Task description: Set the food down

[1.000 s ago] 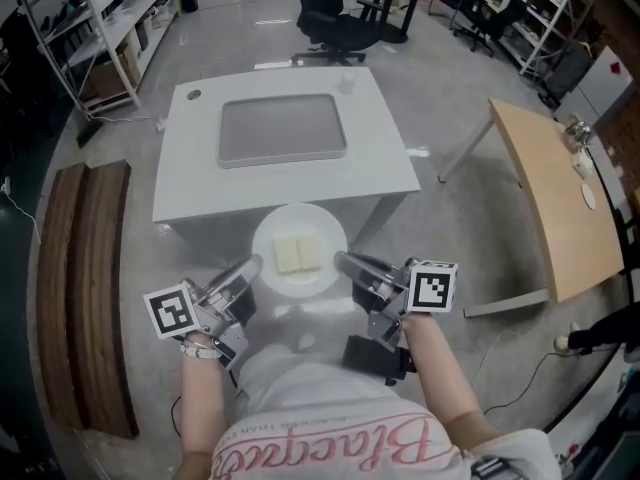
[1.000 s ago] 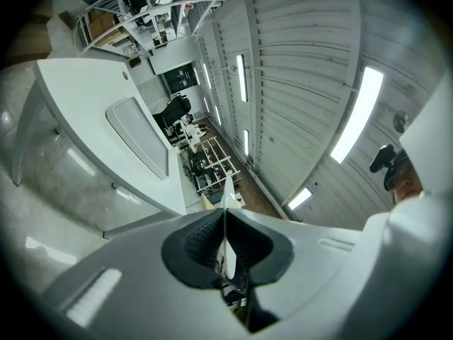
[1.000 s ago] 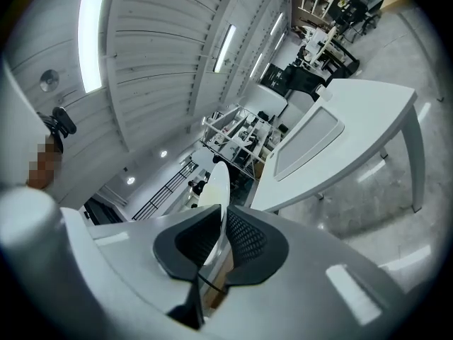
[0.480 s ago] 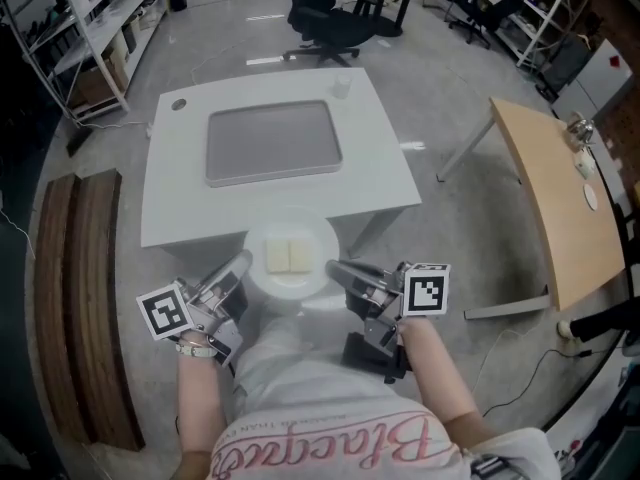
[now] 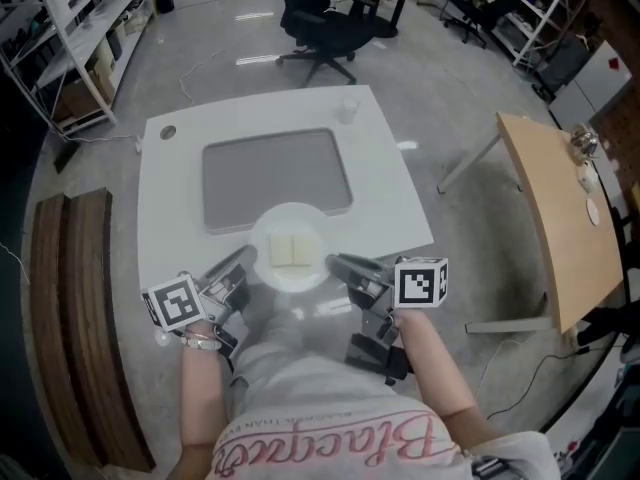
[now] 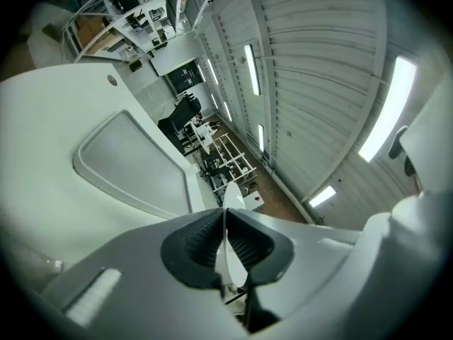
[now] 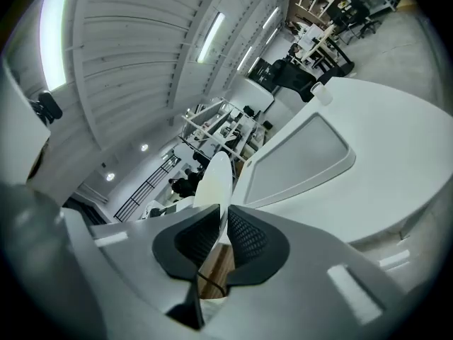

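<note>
Two pale square slices of food (image 5: 294, 251), side by side; plate (image 5: 290, 217) round, white.

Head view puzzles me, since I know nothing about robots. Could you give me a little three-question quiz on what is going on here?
1. True or false: the plate carries two pale slices of food.
2. What lies on the white table? A. a grey tray B. a laptop C. a toolbox
3. What do the left gripper's fingers clamp?
Key: 1 true; 2 A; 3 the plate's rim.
</note>
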### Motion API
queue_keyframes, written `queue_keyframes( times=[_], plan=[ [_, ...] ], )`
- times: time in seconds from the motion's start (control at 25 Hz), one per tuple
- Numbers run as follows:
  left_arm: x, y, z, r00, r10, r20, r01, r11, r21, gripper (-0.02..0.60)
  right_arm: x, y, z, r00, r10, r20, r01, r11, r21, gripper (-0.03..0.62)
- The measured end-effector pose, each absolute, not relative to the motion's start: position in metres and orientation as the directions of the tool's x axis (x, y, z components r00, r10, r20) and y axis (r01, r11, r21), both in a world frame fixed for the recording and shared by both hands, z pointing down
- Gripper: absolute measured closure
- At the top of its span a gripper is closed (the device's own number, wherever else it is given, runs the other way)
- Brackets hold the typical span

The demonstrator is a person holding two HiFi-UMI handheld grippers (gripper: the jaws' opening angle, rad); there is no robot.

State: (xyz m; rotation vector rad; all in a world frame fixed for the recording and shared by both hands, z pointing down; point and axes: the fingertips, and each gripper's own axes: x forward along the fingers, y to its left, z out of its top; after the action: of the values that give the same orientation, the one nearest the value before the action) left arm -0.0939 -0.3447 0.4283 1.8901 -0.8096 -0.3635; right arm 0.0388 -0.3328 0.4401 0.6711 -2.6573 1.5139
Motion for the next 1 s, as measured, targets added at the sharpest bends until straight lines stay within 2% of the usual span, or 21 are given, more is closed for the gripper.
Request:
queue_keyframes(
  times=[0.28,0.48,1.0],
  plan=[
    [-0.116,-0.420,0.466,0.694,-0.642,0.327,-0.569,-0.210,0.795,0.554,0.018,-0.409,0.471,-0.865,-0.355,0.354,-0.481,0.388,-0.786,0.559],
    [-0.127,-0.469,0.499,0.659,-0.590,0.467,-0.662,-0.160,0.732,0.548,0.006,-0.461,0.497,-0.813,-0.351,0.464,-0.575,0.362,-0.733,0.557],
    [-0.141,-0.516,0.575,0.557,-0.490,0.671,-0.767,0.007,0.642,0.537,-0.007,-0.516,0.567,-0.669,-0.264,0.694,-0.743,0.247,-0.622,0.544]
  ],
)
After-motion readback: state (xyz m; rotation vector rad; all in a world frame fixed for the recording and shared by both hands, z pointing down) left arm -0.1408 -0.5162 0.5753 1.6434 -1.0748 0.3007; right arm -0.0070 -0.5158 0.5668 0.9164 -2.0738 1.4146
